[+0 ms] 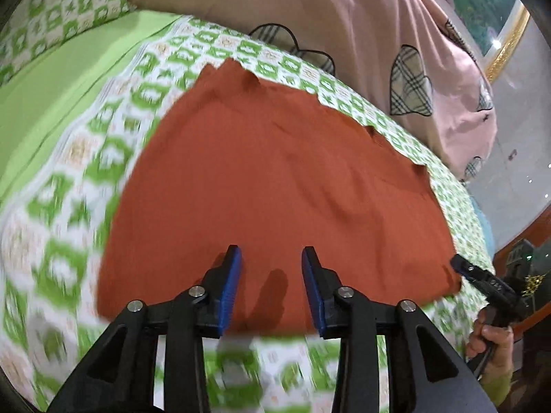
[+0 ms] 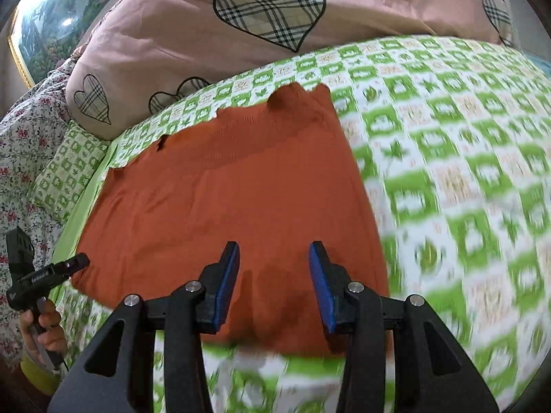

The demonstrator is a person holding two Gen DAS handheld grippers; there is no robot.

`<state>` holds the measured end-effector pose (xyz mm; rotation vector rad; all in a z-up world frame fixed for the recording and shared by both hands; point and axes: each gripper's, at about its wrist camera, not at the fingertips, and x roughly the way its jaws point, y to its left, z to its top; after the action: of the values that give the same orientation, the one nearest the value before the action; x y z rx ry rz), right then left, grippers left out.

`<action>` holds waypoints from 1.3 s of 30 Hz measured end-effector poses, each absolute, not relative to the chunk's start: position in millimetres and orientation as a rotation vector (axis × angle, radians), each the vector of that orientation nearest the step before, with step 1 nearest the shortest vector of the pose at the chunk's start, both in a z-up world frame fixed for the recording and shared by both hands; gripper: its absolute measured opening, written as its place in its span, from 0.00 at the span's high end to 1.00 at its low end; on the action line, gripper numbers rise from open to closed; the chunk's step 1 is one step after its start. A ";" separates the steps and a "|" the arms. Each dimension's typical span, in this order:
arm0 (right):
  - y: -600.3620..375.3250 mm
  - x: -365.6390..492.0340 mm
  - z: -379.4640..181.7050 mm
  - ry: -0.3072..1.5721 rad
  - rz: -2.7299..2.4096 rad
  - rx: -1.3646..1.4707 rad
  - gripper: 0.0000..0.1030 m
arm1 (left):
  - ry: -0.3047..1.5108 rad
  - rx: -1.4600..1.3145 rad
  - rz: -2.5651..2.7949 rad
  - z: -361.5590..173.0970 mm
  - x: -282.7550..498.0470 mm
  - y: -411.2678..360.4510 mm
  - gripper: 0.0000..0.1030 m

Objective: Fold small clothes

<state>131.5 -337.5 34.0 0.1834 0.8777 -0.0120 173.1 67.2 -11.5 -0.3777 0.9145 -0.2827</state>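
Note:
A rust-orange garment [image 1: 275, 186] lies spread flat on the green-and-white patterned bedsheet [image 1: 62, 241]. My left gripper [image 1: 272, 253] hovers over the garment's near edge, open, with nothing between its blue pads. The right wrist view shows the same garment [image 2: 234, 199] with my right gripper [image 2: 273, 247] open above its near edge, also empty. Each gripper shows at the edge of the other's view: the right one [image 1: 482, 277] at the garment's right corner, the left one [image 2: 51, 270] at its left corner, both in a person's hands.
A pink duvet with plaid hearts [image 2: 241, 34] is heaped along the far side of the bed. A floral cloth [image 2: 24, 130] lies at the left, and a framed landscape picture [image 1: 482, 17] hangs on the wall beyond.

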 end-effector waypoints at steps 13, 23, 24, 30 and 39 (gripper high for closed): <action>-326.2 72.2 24.2 0.872 -0.020 0.296 0.57 | 0.938 -0.544 -0.239 -36.2 126.4 81.4 0.49; -311.7 64.8 18.8 0.881 0.020 0.293 0.57 | 0.916 -0.608 -0.232 -43.1 131.6 84.1 0.44; -311.4 64.9 18.6 0.881 0.021 0.295 0.57 | 0.912 -0.614 -0.231 -43.8 133.9 85.0 0.44; -309.1 67.9 19.4 0.879 0.033 0.305 0.57 | 0.878 -0.688 -0.200 -47.5 158.9 97.3 0.44; -314.4 84.9 24.2 0.870 0.075 0.319 0.57 | 0.827 -0.699 -0.106 -45.2 184.7 105.6 0.69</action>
<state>84.9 -314.4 24.2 0.3188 0.8704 0.0754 184.7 105.6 -45.2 -0.6994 0.8268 -0.1061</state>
